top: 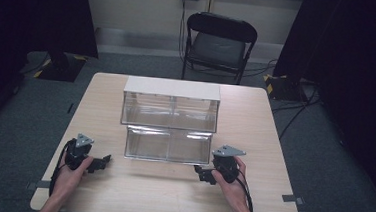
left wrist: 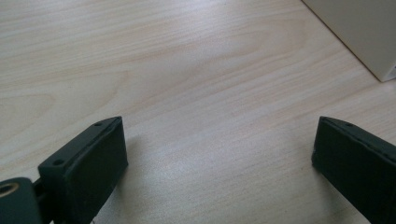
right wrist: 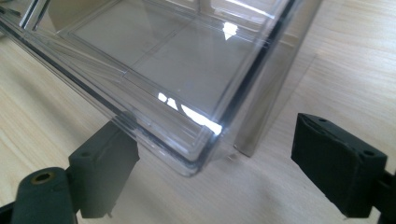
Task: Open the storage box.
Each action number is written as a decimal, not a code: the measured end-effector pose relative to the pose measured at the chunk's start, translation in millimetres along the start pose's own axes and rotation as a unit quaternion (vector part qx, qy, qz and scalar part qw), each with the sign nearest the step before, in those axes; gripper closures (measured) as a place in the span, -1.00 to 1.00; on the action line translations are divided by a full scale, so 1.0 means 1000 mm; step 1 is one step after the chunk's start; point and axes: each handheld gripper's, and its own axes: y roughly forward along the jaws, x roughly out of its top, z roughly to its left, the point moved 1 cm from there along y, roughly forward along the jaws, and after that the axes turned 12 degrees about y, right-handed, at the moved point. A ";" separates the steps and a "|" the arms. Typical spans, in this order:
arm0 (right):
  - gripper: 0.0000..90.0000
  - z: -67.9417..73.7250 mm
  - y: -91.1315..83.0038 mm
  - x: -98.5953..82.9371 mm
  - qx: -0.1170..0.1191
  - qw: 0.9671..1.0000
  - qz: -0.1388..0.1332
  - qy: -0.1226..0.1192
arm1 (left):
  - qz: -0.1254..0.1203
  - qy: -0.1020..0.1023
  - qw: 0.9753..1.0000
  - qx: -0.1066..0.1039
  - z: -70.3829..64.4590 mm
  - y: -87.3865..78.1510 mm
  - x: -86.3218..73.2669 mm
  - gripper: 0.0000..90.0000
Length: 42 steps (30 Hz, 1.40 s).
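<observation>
Nearest, at the table's near edge: left hand (top: 71, 170) on the left gripper (top: 103, 162), jaws spread wide over bare wooden table (top: 169, 195), nothing between them, aimed toward the middle. Beyond its right jaw in the left gripper view, a pale box corner (left wrist: 364, 32). Centre of the table: clear plastic drawer unit (top: 170, 112) with white top, lower drawer (top: 167, 144) pulled out toward the person. Right of that, right hand (top: 233, 182) on the right gripper (top: 200, 173), jaws also wide apart, holding nothing, the drawer's near corner (right wrist: 196, 154) just ahead of the gap, closer to one jaw. Folding chair (top: 219, 43) behind the table.
</observation>
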 end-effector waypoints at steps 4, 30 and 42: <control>-0.69 0.001 0.004 -0.001 0.006 1.000 -0.005 0.002 | 0.000 0.000 1.000 0.000 0.000 0.000 0.000 -0.94; -0.70 0.006 -0.001 0.001 0.032 0.999 -0.023 -0.008 | 0.000 0.000 1.000 0.000 0.000 0.000 0.000 -0.94; -0.70 0.008 -0.003 0.000 0.027 0.999 -0.026 -0.014 | 0.000 0.000 1.000 0.000 0.000 0.000 0.000 -0.94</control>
